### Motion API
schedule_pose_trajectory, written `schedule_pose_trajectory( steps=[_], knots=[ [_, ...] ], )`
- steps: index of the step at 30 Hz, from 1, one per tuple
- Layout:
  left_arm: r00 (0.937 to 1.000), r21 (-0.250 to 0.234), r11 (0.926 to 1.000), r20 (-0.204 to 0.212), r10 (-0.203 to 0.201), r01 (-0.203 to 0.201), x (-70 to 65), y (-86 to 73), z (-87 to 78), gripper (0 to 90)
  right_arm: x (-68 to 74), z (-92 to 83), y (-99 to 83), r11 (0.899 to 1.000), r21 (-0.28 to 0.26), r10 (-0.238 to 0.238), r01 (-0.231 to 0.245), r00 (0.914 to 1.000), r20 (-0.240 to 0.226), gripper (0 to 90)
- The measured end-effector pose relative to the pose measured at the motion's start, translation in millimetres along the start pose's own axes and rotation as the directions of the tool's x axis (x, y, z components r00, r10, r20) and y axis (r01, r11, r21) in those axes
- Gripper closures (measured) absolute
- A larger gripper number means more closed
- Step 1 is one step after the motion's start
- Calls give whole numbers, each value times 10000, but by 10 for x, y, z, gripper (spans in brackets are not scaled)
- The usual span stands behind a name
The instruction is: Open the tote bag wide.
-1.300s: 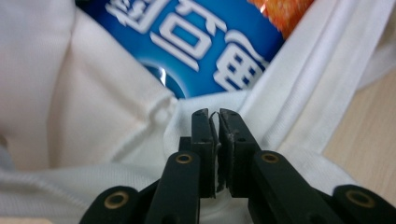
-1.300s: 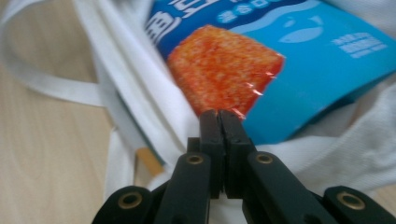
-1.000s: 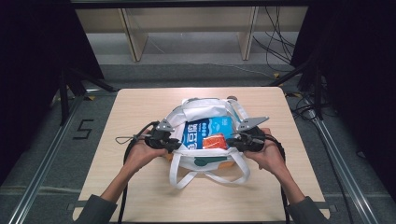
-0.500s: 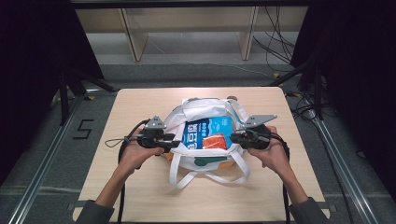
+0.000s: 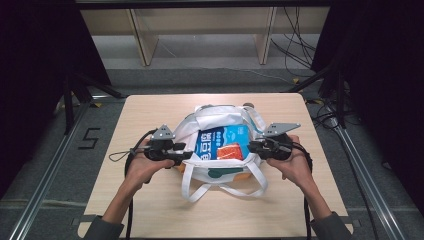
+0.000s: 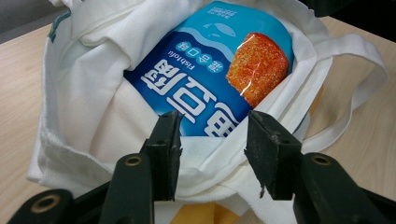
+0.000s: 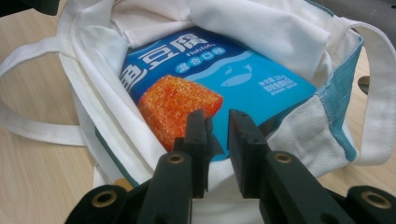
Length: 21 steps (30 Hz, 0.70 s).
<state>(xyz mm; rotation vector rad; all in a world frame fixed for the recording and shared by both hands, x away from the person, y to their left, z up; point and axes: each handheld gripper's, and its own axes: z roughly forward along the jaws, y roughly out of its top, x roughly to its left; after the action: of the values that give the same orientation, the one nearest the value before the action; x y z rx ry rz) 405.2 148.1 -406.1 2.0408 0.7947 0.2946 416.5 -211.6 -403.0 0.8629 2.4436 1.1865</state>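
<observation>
Your white canvas tote bag (image 5: 220, 165) lies near the middle of the pale wooden table (image 5: 150, 110), its mouth spread wide, and the blue snack packet printed with an orange cube (image 5: 222, 143) rests inside it, face up.

Your left gripper (image 5: 184, 155) sits at the bag's left edge. Its jaws have just been opening and now stand parted, with the bag's white rim (image 6: 210, 149) passing between them; the pads do not seem to press on the cloth. Your right gripper (image 5: 251, 146) sits at the right edge. Its jaws have also just been opening, though only to a narrow gap, and the hem at the bag's rim lies in that gap; whether the pads pinch it you cannot tell from the right gripper view.

Around you the table is bare apart from the bag's two looped white handles (image 5: 225, 187), which spill toward you across the wood. Beyond the far edge stand pale wooden shelf uprights (image 5: 142, 37), and black cables (image 5: 292, 40) trail over the grey floor (image 5: 200, 55); a figure five (image 5: 89, 138) is marked on the floor to the left.

Folded cloth covers the packet's far end and its lower corners, so its full outline is hidden. Something yellow-orange (image 6: 205, 215) peeks from under the bag; what it is cannot be made out. The small print on the packet is too fine to read.
</observation>
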Motion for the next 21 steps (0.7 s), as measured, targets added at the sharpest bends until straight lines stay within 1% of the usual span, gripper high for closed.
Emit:
schedule_pose_trajectory(
  steps=[1,3,5,6,7,8,9,10,11,12,13,14,15,16,17,18,19,20,21],
  knots=[
    [9999,132,9999,13,107,-107,7,-5,-11,538,12,-4,-6,10000,-6,76,-76,9999,68,778],
    [9999,98,9999,1,121,-121,3,-12,-12,521,3,-11,-19,10000,32,92,-92,10000,22,765],
    [10000,74,10000,-63,44,-44,-9,-14,-17,502,-1,-14,-30,10000,-3,87,-87,10000,41,759],
    [10000,-96,9999,32,-48,48,-19,-16,-10,497,-5,-15,-33,10000,-40,57,-57,10000,49,755],
    [10000,-95,10000,88,-5,6,-20,-17,-16,488,-11,-15,-34,10000,-69,-14,13,10000,-52,751],
    [10000,-135,9999,20,-86,86,-37,-19,-24,479,-5,-30,-38,9999,-98,91,-90,9999,102,747],
    [9999,-176,9998,79,-93,94,-39,-19,-27,477,-1,-41,-40,9999,-84,127,-126,9999,74,744],
    [9999,-231,9997,116,-56,58,-42,-18,-34,473,3,-50,-41,9998,-57,175,-175,9998,53,741],
    [10000,-221,9997,61,-59,61,-50,-19,-43,465,8,-57,-42,9998,-90,177,-177,9998,54,736],
    [10000,-242,9997,40,-33,34,-52,-18,-50,458,0,-59,-44,9999,-138,27,-26,10000,77,733],
    [10000,-286,9996,-10,5,-5,-58,-20,-57,451,8,-65,-49,9998,-132,140,-139,9999,70,727],
    [9999,-293,9995,95,121,-118,-49,-19,-62,445,8,-68,-52,9998,-144,140,-139,9999,56,722],
    [9999,-278,9995,93,130,-127,-48,-19,-68,440,9,-75,-55,9998,-147,137,-135,9999,90,717],
    [10000,-325,9994,27,85,-85,-51,-21,-71,435,7,-78,-58,9997,-222,58,-54,9999,158,715],
    [10000,-329,9994,27,63,-62,-48,-23,-75,429,11,-79,-61,9998,-196,67,-66,10000,66,710],
    [10000,-325,9994,18,-78,79,-48,-27,-77,423,16,-89,-64,9998,-144,157,-156,9999,55,705],
    [10000,-364,9993,24,-48,48,-43,-31,-80,422,10,-91,-66,9998,-217,54,-53,10000,72,698],
    [9999,-373,9993,94,-70,74,-37,-36,-82,419,30,-101,-72,9994,-187,277,-275,9995,127,694],
    [9999,-302,9995,119,-70,74,-35,-38,-90,413,5,-102,-73,9996,-295,-38,43,9998,177,684]
  ],
)
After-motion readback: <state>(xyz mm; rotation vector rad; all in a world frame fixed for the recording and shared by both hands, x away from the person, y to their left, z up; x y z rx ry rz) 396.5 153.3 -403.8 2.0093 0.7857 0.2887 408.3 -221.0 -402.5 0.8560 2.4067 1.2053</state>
